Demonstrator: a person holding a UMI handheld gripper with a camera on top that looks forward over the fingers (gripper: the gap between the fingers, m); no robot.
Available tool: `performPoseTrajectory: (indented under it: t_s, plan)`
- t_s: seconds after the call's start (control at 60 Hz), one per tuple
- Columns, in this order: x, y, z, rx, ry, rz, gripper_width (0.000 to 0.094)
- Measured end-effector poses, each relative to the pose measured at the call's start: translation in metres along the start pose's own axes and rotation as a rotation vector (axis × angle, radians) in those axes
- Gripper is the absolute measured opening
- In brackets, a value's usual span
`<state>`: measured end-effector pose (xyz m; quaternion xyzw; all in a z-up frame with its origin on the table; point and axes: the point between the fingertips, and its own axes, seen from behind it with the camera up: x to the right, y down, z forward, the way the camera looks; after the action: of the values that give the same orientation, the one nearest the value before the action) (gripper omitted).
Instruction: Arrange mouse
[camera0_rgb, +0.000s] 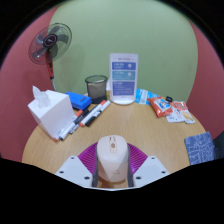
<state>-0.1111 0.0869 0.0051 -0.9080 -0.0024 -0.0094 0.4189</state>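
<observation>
At the upper left of the frame a standing fan (50, 43) rises behind the round wooden table (150, 135), against a red wall that gives way to a green one. Below it, on the left part of the tabletop, a white tissue box (46, 106) stands with a tissue poking out of its top. Just right of it lies a blue object (79, 100), and a loose row of markers (84, 117) runs diagonally toward the table's middle. Behind them, near the far edge, is a dark mesh cup (96, 87), and beside that an upright sign card (123, 78) with blue and green panels on a white stand. Further right, a scatter of small colourful packets (165, 105) lies on the wood, and at the lower right a bluish patterned item (199, 145) sits at the table's rim.

At the bottom centre, the gripper (112, 170) is clamped on the mouse (111, 158): the pale beige mouse sits between the two fingers, both magenta pads (88, 160) pressing its sides, at the near edge of the table.
</observation>
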Motion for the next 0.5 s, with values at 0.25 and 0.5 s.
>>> performPoseTrajectory:
  t_s: [0.25, 0.5]
  plan:
    - [0.051, -0.141, -0.134, 0.321, -0.152, 0.052, 0.0385]
    - [0.266, -0.148, -0.177, 0.361, -0.039, 0.098, 0.0383]
